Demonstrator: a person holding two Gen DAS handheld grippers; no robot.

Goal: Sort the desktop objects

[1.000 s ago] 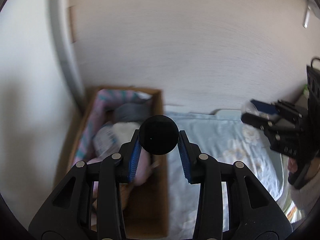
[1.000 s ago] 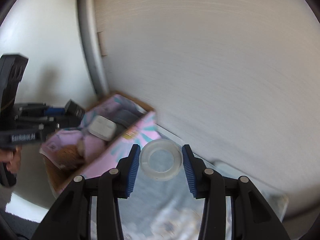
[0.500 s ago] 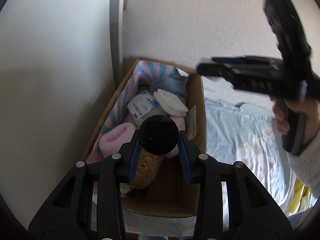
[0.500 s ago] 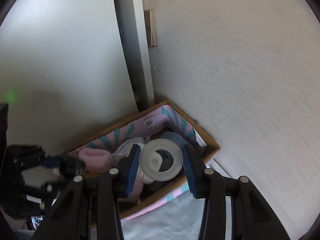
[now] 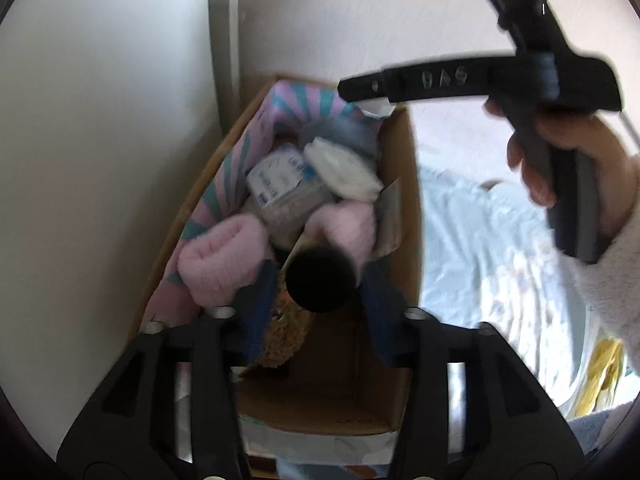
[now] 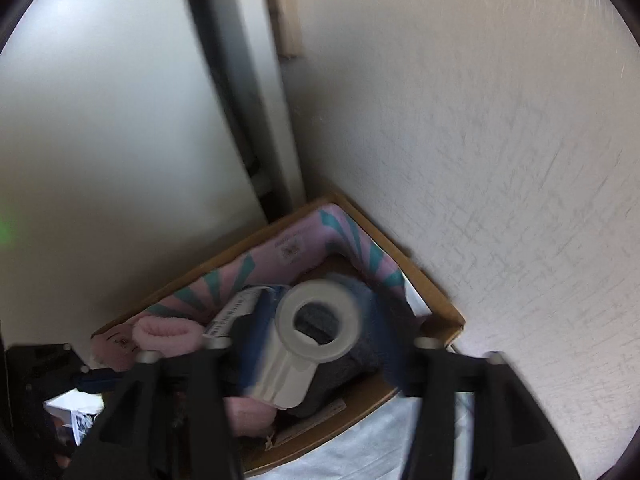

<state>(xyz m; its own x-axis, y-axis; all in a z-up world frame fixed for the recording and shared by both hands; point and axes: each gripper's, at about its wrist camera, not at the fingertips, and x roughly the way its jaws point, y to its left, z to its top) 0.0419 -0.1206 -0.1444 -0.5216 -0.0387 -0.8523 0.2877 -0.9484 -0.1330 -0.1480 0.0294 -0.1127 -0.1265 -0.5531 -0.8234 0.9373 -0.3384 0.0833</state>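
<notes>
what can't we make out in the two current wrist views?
- Black round thing, left view: motion-blurred between the opening left claw pads; what it is, unclear.
- Box floor, both views: covered by pink socks and other items.
- White tape roll, right view: blurred between the opening right claw pads; contact unclear.
- Right claw tips, left view: their gap faces away.

blurred fingers [image 5: 262,300], box [image 5: 404,208] bottom hidden

A home bedroom: floral bedsheet [image 5: 480,248] beside a cardboard box [image 5: 404,184] of fluffy socks [image 5: 224,260].
</notes>
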